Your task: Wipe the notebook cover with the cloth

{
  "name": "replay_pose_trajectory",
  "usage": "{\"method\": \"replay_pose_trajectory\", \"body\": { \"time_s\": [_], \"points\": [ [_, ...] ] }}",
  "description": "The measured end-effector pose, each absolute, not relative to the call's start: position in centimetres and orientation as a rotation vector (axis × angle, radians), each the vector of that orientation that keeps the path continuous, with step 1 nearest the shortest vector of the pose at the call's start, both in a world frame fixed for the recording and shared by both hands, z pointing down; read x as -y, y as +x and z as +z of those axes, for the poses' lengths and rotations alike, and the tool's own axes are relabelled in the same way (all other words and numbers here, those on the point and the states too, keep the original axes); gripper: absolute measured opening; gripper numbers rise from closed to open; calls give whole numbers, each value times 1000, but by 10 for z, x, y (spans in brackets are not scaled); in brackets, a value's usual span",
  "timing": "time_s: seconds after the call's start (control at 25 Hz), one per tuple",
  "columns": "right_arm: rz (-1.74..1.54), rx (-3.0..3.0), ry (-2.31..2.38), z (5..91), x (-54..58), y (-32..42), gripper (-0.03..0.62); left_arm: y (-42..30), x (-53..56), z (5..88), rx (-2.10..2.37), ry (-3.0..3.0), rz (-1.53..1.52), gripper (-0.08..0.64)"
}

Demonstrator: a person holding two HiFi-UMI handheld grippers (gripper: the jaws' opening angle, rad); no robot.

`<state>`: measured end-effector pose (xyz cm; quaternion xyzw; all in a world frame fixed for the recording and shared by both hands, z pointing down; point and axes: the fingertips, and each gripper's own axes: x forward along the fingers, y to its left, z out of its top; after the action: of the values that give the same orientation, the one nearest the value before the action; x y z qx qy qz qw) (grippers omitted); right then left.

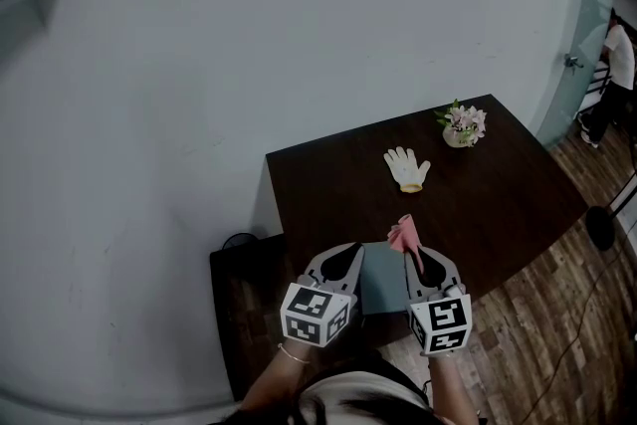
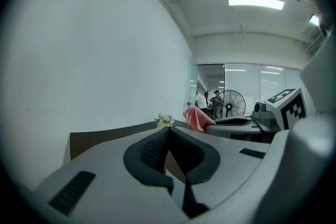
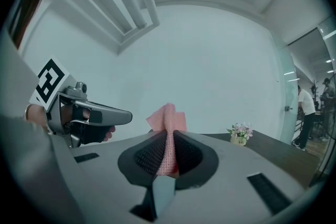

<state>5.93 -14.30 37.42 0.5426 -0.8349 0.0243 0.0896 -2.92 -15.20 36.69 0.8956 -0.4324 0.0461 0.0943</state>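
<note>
A grey-teal notebook (image 1: 383,280) lies flat at the near edge of the dark table (image 1: 498,184), between my two grippers. My right gripper (image 1: 411,259) (image 3: 169,132) is shut on a pink cloth (image 1: 403,234) (image 3: 167,117); the cloth sticks up above the fingertips, over the notebook's right part. The left gripper view also shows the cloth (image 2: 197,118) beside the right gripper (image 2: 236,122). My left gripper (image 1: 348,260) (image 2: 168,128) is shut at the notebook's left edge, with nothing seen between its pads. Whether it touches the notebook is hidden.
A white glove (image 1: 406,168) lies mid-table and a small flower pot (image 1: 463,125) (image 3: 240,132) stands at the far corner. A low black cabinet (image 1: 239,304) adjoins the table's left side. Wood floor (image 1: 557,333) runs to the right; a person (image 1: 615,65) stands far off there.
</note>
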Motion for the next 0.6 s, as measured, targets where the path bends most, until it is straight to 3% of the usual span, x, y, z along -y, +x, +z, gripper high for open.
{"method": "replay_pose_trajectory", "body": {
  "time_s": [0.6],
  "points": [
    [79,2482,1625,370,157,63,34,-27,164,365,1270,2644,102,18]
  ]
}}
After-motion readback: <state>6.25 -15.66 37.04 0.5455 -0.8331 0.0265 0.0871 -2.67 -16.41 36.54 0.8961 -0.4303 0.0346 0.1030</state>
